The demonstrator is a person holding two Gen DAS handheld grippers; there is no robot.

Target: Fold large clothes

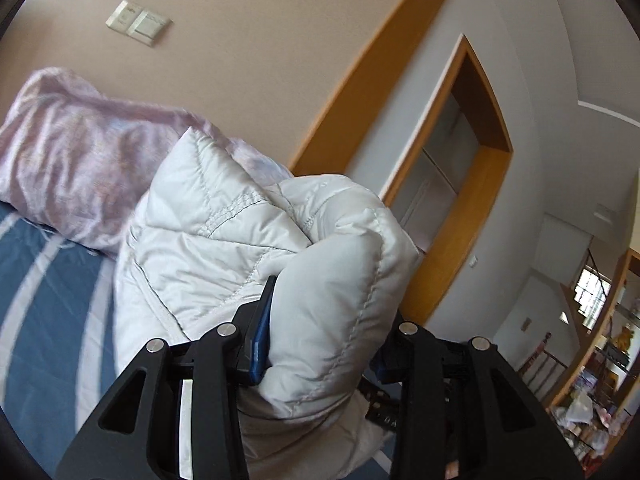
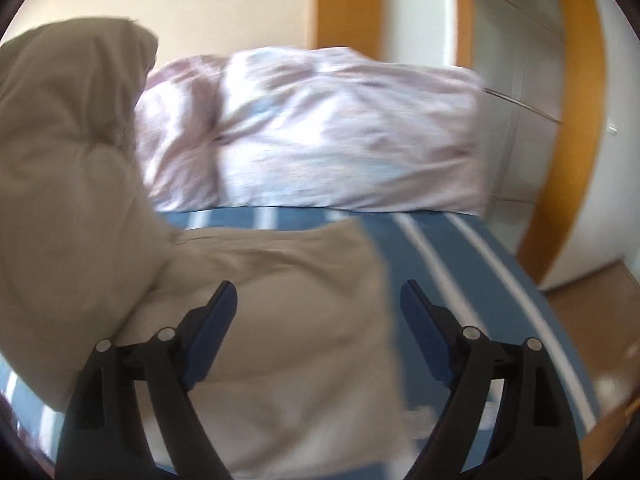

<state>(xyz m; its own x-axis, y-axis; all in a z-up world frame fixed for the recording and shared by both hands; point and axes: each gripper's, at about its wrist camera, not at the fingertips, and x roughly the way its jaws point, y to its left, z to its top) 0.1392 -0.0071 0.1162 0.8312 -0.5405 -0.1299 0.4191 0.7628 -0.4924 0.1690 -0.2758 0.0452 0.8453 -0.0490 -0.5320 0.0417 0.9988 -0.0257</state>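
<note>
Left claw: my left gripper [image 1: 320, 320] is clamped on a thick roll of the white puffer jacket [image 1: 248, 240]; the blue pad on one side presses into the padding, while the pad on the other side is buried behind the bulge.

Right claw: my right gripper [image 2: 318, 312] stands wide, blue pads well apart, nothing pinched between them. No earlier view lets me say more about it.

Only my left view shows: the quilted stitching on the jacket up close, a pair of wall switches [image 1: 138, 22] high above the claw, a wooden door frame [image 1: 472, 184] off to the side, and cluttered shelves [image 1: 592, 392] far beyond.

Only my right view shows: the jacket's lower part spread flat on the bed under and ahead of my open pads, looking beige in this light, with another mound of it bunched up tall beside the claw.

Both views show: the pink crumpled duvet [image 2: 320, 128] lying past the jacket, and the blue striped sheet [image 2: 480, 264] beneath everything.

Left hand pose: tilted to one side, pointing nearly level, jacket lifted off the sheet.

Right hand pose: pointing down at the bed, the picture smeared by motion.

Textures: the jacket is puffy, smooth and faintly shiny with sewn channels; the duvet is thin and wrinkled; the sheet is flat with white stripes.

Jacket's place: partly in my left claw, partly lying under my right.
</note>
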